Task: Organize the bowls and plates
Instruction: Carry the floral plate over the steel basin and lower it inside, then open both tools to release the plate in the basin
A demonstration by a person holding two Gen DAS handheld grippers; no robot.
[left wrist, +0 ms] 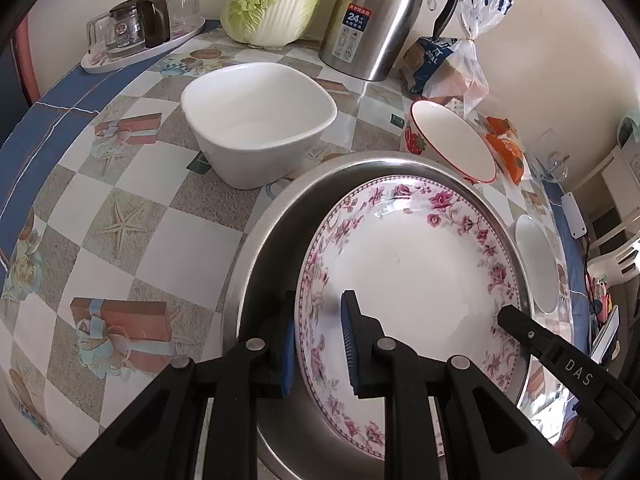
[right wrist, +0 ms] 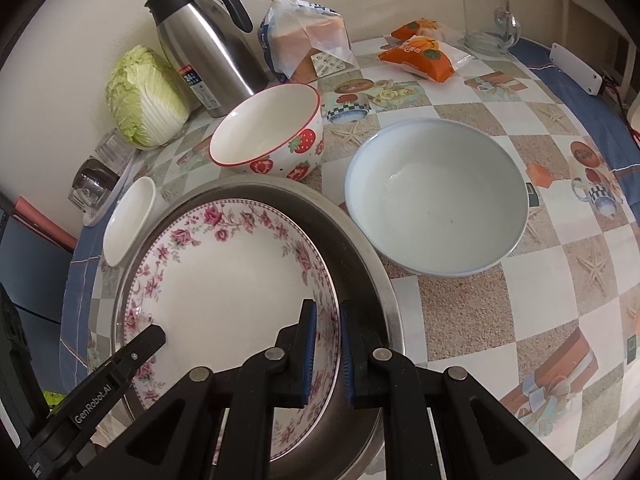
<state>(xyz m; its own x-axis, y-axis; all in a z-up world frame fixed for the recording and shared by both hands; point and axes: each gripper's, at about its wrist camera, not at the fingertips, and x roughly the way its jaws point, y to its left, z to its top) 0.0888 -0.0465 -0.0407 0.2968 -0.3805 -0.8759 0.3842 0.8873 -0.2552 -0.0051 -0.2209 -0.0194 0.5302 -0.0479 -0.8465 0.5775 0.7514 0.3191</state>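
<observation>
A floral-rimmed plate [left wrist: 412, 264] lies inside a round steel pan [left wrist: 272, 232]; both also show in the right wrist view, the plate [right wrist: 224, 280] and the pan [right wrist: 360, 256]. My left gripper [left wrist: 318, 344] straddles the plate's left rim, jaws apart around it with a visible gap. My right gripper [right wrist: 327, 356] straddles the plate's right rim, jaws close about it. A white squarish bowl [left wrist: 256, 124], a strawberry bowl [right wrist: 268, 132] and a pale blue bowl [right wrist: 436, 196] stand on the table around the pan.
A steel kettle [right wrist: 204, 44], a cabbage [right wrist: 144, 96], a bread bag [right wrist: 308, 36] and orange snack packs [right wrist: 424, 52] line the back by the wall. A tray of glasses [left wrist: 136, 36] is at the far left. A glass mug [right wrist: 488, 24] stands far right.
</observation>
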